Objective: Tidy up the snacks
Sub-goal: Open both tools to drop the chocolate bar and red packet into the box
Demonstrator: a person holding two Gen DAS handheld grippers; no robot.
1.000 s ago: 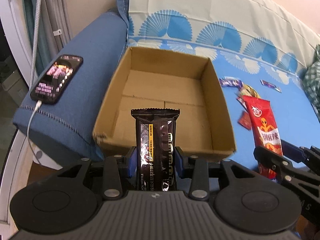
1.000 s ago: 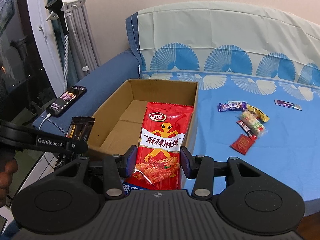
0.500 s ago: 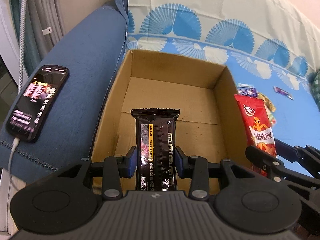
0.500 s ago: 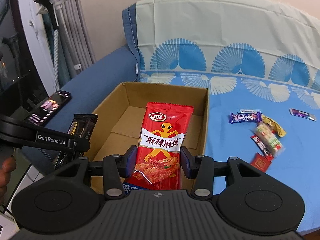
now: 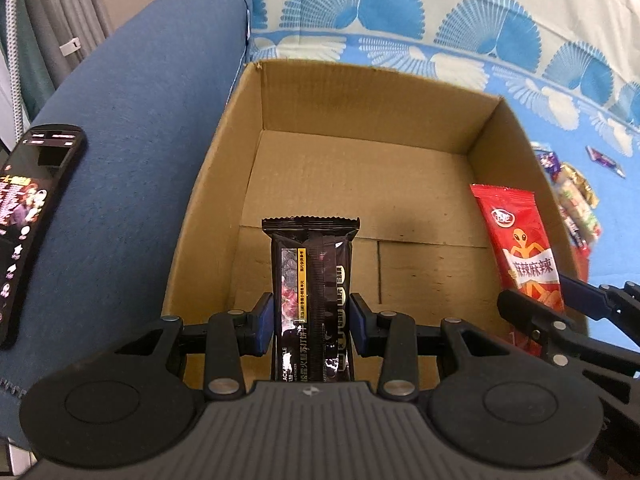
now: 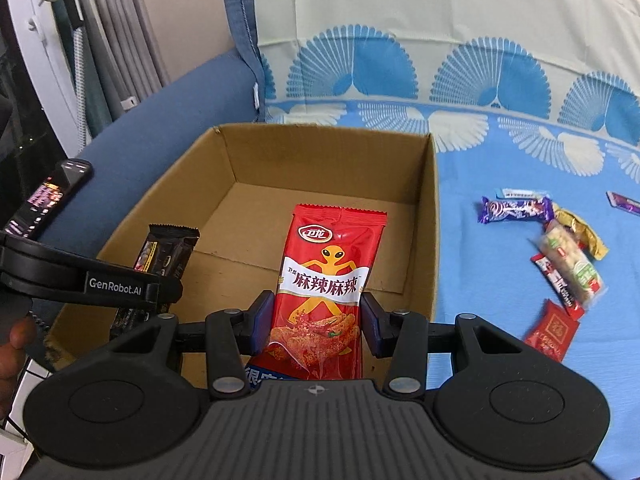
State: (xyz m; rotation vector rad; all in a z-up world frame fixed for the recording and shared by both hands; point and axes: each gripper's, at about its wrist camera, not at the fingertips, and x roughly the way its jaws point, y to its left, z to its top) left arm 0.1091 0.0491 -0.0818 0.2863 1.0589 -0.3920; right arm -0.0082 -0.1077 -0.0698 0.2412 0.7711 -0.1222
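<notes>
Your left gripper is closed on a black snack bar, its blue pads pressed against the bar's two long sides. The bar stands upright between the fingers, its crimped top edge pointing away from you. It is held over the near left part of an open cardboard box.

Your right gripper is closed on a red snack packet printed with an orange alien figure and white Chinese lettering. The pads pinch the packet's lower half, and the top of the packet points away from you. It hangs over the near right part of the box, close to the right wall.

The box sits on a sofa with a blue seat cover patterned with pale fan shapes. Its left wall lies against the sofa's dark blue armrest. The box floor is bare cardboard with a flap seam running across it.

On the armrest, near its left edge, a phone lies face up with its screen lit.

To the right of the box, on the seat cover and apart from the box wall, loose snacks lie in a small cluster: a purple wrapped sweet, a gold wrapped sweet, a clear packet with pale contents and a small red square packet. Another purple wrapper lies further right, near the frame's edge.
</notes>
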